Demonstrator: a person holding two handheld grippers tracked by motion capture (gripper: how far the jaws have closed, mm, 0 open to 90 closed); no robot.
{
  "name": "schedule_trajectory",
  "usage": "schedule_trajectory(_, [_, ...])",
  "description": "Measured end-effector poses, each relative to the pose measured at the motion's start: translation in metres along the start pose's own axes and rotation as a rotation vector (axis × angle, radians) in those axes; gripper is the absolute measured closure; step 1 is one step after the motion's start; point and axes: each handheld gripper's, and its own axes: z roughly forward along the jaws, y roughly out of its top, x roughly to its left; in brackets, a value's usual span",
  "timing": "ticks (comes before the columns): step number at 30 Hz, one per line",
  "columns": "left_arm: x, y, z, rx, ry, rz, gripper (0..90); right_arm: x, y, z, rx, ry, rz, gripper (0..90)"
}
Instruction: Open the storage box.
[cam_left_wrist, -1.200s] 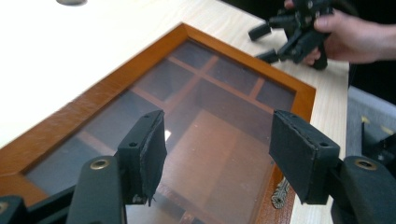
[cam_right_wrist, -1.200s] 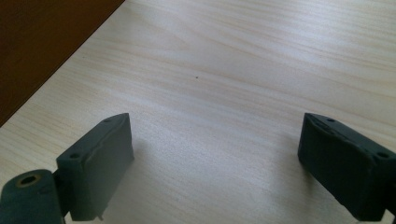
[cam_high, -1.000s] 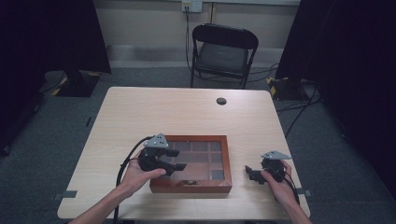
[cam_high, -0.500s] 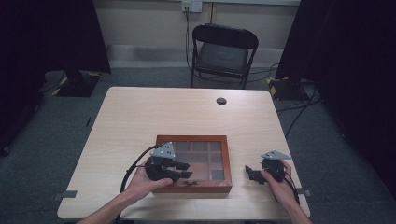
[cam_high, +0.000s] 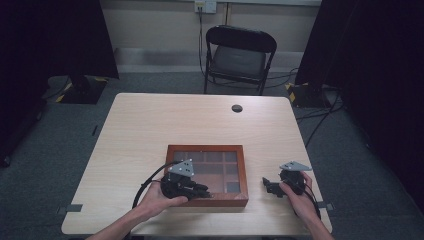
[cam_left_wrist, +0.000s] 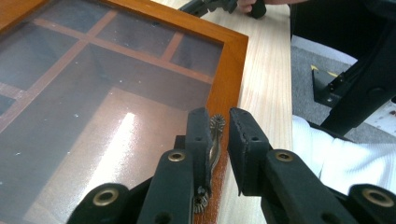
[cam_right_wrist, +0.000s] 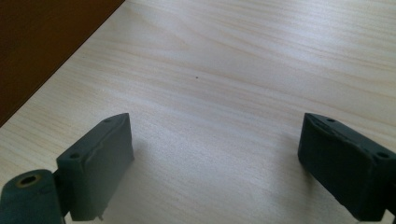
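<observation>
- Wooden display box (cam_high: 207, 201), lower centre of the high view: it lies flat on the table (cam_high: 150, 125), lid down, glass pane up, dividers visible through the pane.
- Left gripper (cam_left_wrist: 217, 135): I have brought its jaws to either side of the small brass latch (cam_left_wrist: 213, 145) on the box's front rim. In the left gripper view, the latch lies against the left jaw, while a narrow gap separates it from the right jaw. The jaws are nearly closed but not yet clamped.
- Right gripper (cam_high: 270, 185), lower right of the high view: it rests on bare table just beside the box's right edge. In the right gripper view its jaws stand wide apart, with nothing but wood grain between them.
- Progress, as I judge it: the approach to the latch is done. Still to do are closing on the latch, lifting it and raising the lid; the lid appears shut.
- Orientation: the box's long axis runs left to right across the high view, parallel to the table's near edge. Its front rim faces the bottom of that frame, toward me.
- The latch is a slim strip. In the left gripper view, its long axis runs up the frame along the jaws, with a scalloped tip at the upper end.
</observation>
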Motion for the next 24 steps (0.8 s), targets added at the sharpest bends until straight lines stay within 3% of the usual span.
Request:
schedule_trajectory(3, [-0.0007,-0.0014,0.0029,0.014,0.023,0.005,78.6,0.0001,0.0000,0.0000,0.001,0.000,0.001,9.8])
schedule_trajectory(9, [-0.0005,-0.0028,0.0065,0.029,0.025,0.015,80.1,0.0000,0.0000,0.0000,0.000,0.000,0.000,9.7])
schedule_trajectory(12, [-0.0042,-0.0029,0.0076,0.027,0.049,0.043,80.2,-0.0001,0.0000,0.0000,0.000,0.000,0.000,9.7])
schedule_trajectory(18, [-0.0073,-0.0042,0.0081,0.016,0.068,0.049,80.8,0.0001,0.0000,0.0000,0.001,0.000,0.000,9.7])
schedule_trajectory(24, [-0.0056,-0.0032,0.0076,0.026,0.060,0.041,81.3,0.0001,0.0000,0.0000,0.001,0.000,0.000,9.7])
